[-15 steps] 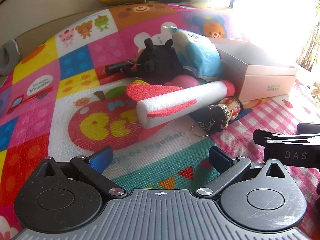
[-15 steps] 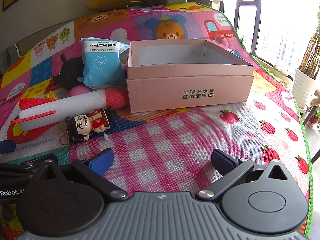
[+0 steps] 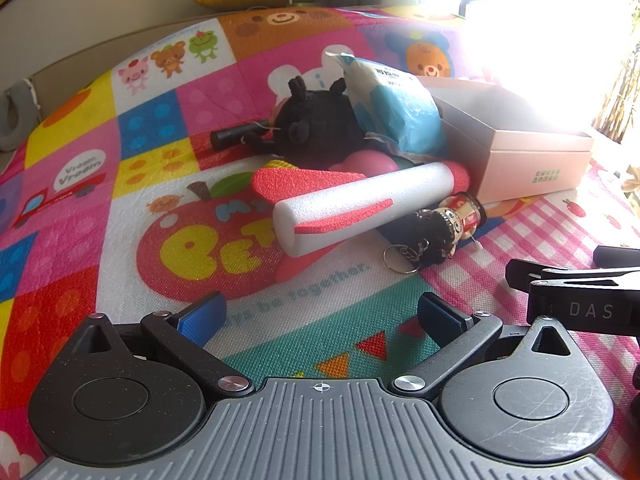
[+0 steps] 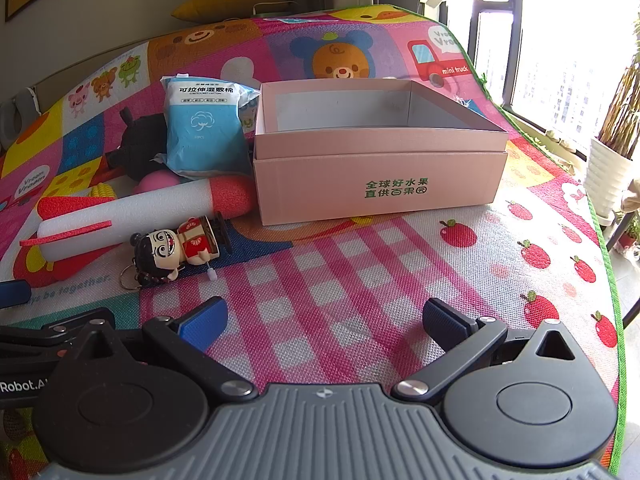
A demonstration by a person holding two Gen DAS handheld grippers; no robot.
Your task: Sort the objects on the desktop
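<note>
On the patterned play mat [image 4: 400,264] an open pink box [image 4: 376,176] stands at centre-right; left of it lie a white foam rocket [image 3: 360,212], a black plush toy [image 3: 316,128], a blue cotton pack [image 4: 204,132] leaning on the plush, and a figurine keychain [image 4: 176,248] — left gripper [image 3: 320,316] and right gripper [image 4: 324,320] both hover nearby, jaws spread wide, empty
</note>
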